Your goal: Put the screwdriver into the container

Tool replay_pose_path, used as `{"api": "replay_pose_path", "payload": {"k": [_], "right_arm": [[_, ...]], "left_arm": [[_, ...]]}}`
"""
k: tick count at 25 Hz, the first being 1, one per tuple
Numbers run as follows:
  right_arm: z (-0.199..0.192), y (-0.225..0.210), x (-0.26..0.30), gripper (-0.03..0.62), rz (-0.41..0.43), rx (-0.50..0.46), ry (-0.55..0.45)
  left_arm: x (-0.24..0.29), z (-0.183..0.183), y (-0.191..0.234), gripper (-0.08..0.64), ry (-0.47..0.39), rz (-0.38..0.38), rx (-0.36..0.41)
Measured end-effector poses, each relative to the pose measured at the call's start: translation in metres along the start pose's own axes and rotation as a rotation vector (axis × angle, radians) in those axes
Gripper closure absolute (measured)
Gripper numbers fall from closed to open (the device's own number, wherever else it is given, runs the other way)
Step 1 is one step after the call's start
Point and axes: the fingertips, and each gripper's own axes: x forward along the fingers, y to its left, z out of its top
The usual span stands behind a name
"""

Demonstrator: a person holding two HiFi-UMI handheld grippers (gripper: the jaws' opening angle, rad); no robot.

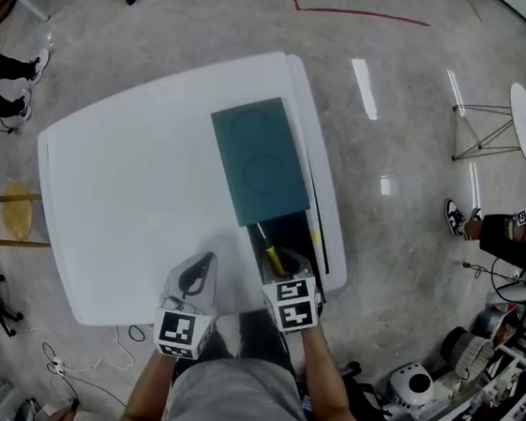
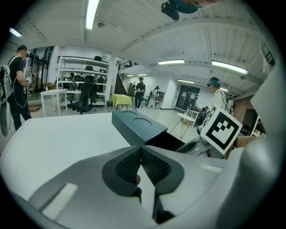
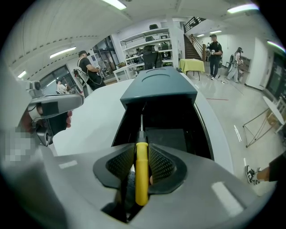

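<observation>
While left gripper [image 2: 141, 150] is sitting shut and empty, right gripper [image 3: 142, 150] is clamping a smooth yellow screwdriver [image 3: 141, 174], boxy container [image 3: 123, 129] just ahead.

The screwdriver [image 3: 141, 172] has a glossy yellow plastic handle and a thin bare-metal shaft, the right tool [image 3: 141, 147] carries dark, finely ridged pads [image 3: 120, 163] set in smooth matt grey plastic, the container [image 1: 260, 157] looks matt teal, the surface [image 1: 124, 189] smooth white, and the floor [image 1: 398, 98] polished and reflective.
</observation>
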Motion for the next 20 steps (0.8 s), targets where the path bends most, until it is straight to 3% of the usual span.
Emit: {"api": "replay_pose_path", "payload": {"k": [7, 20], "right_arm": [[0.014, 0.001, -0.014, 0.422, -0.022, 0.008, -0.059], [0.044, 0.012, -0.061, 0.419, -0.084, 0.014, -0.186]], "left_arm": [[-0.008, 0.014, -0.001, 0.548, -0.027, -0.012, 0.019], [-0.032, 0.054, -0.008, 0.548, -0.112, -0.059, 0.094]]}}
